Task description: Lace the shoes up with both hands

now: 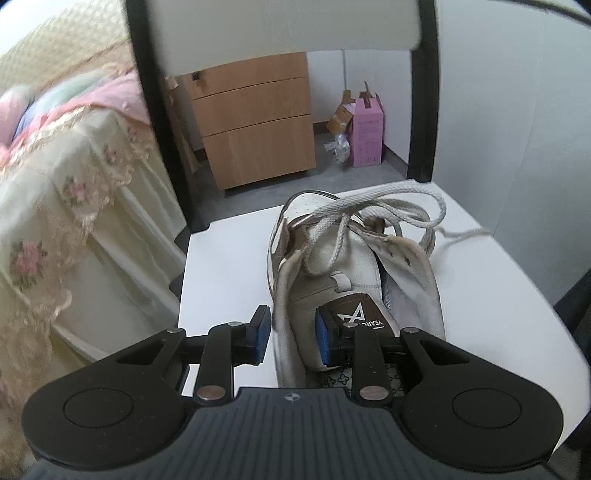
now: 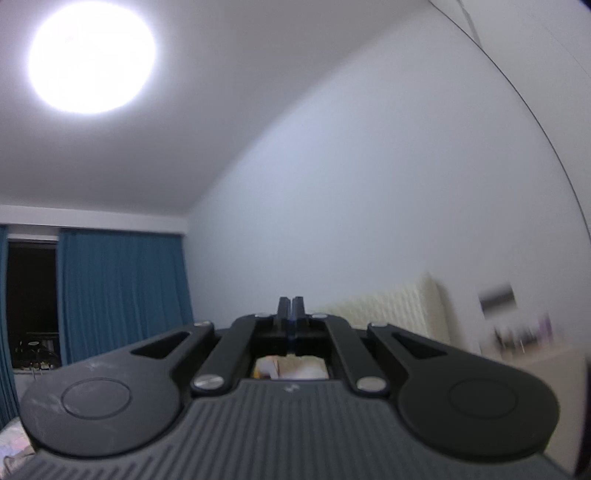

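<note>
A white sneaker (image 1: pixel 369 266) lies on a white chair seat (image 1: pixel 229 266), heel toward me. Its white laces (image 1: pixel 373 210) lie loose and tangled over the toe end, one end trailing right. My left gripper (image 1: pixel 291 334) is open and straddles the shoe's left collar: one blue pad (image 1: pixel 262 330) is outside the shoe, the other (image 1: pixel 325 341) inside beside the brown tongue label (image 1: pixel 354 317). My right gripper (image 2: pixel 291 308) is shut and empty, raised and pointing at the wall; the shoe is not in its view.
The black chair frame (image 1: pixel 155 110) and its white backrest (image 1: pixel 280 29) rise behind the shoe. A bed with a lace cover (image 1: pixel 59 192) is to the left. A wooden drawer unit (image 1: pixel 255 118) and a pink box (image 1: pixel 365 136) stand on the floor beyond.
</note>
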`<state>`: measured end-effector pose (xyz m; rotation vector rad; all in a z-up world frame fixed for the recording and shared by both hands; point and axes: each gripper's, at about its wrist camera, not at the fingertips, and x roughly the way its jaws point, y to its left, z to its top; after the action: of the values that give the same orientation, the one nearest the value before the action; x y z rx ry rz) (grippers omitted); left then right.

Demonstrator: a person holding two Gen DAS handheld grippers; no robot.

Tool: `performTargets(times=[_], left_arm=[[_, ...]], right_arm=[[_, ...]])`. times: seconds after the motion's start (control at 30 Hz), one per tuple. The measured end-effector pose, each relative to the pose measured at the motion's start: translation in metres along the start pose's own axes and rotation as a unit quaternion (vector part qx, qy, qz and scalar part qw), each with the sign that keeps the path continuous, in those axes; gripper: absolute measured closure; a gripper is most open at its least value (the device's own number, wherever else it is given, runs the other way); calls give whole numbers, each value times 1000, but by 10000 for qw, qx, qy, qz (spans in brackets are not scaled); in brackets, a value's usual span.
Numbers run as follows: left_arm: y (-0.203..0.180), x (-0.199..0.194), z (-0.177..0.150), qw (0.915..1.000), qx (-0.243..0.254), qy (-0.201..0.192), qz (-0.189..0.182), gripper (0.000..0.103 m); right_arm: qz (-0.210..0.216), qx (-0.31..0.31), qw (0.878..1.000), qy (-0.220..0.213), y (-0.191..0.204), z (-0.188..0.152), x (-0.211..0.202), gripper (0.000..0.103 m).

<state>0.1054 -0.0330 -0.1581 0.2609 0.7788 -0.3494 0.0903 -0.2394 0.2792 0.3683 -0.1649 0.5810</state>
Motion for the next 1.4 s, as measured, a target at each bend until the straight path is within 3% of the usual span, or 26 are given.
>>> performTargets(times=[0.1, 0.17, 0.27, 0.4, 0.47, 0.53, 0.63, 0.73, 0.8, 0.9, 0.93, 0.97, 1.0, 1.03, 1.17, 1.4], left_arm=[[6, -7, -2, 9995, -299, -25, -107, 73], [7, -15, -4, 9991, -374, -157, -136, 73], [7, -26, -6, 9985, -414, -331, -132, 72], [11, -39, -6, 9959, -693, -554, -186, 71], [12, -41, -5, 9939, -875, -624, -250, 67], [14, -43, -5, 9919, -1023, -699, -282, 62], [8, -41, -8, 9941, -800, -725, -97, 62], [8, -30, -9, 9959, -630, -531, -369, 62], [11, -26, -10, 9954, -672, -571, -377, 62], [12, -18, -11, 9962, -676, -487, -242, 62], [12, -17, -12, 9965, -677, -456, -202, 62], [12, -15, -13, 9967, -679, -425, -163, 62], [13, -14, -14, 9968, -677, -408, -128, 62], [13, -14, -15, 9968, -665, -436, -111, 62], [9, -17, -18, 9974, -525, -475, -117, 62], [1, -24, -26, 9978, -128, -648, -91, 62]], right_arm=[[-583, 430, 9943, 777, -33, -51, -13, 102], [-1047, 698, 9837, 1284, -58, -97, -28, 98], [-1673, 1207, 9593, 1931, -97, -169, -54, 98], [-1995, 2240, 9120, 2799, -145, -254, -82, 96], [-1979, 2601, 8926, 3105, -158, -289, -90, 73], [-1970, 2791, 8848, 3170, -166, -313, -91, 57], [-1994, 3126, 8690, 3277, -180, -340, -97, 56], [-1888, 3080, 8697, 3364, -185, -357, -95, 54], [-1848, 3004, 8660, 3545, -183, -368, -96, 54], [-1845, 2784, 8701, 3624, -177, -379, -91, 54], [-1840, 2709, 8714, 3652, -176, -384, -90, 64], [-1856, 2551, 8757, 3656, -172, -385, -90, 89], [-1919, 2436, 8792, 3616, -170, -386, -89, 95], [-1983, 2335, 8833, 3549, -167, -386, -89, 96], [-2051, 2488, 9052, 2768, -161, -368, -98, 98], [-1472, 2535, 9406, 1711, -129, -302, -93, 98]])
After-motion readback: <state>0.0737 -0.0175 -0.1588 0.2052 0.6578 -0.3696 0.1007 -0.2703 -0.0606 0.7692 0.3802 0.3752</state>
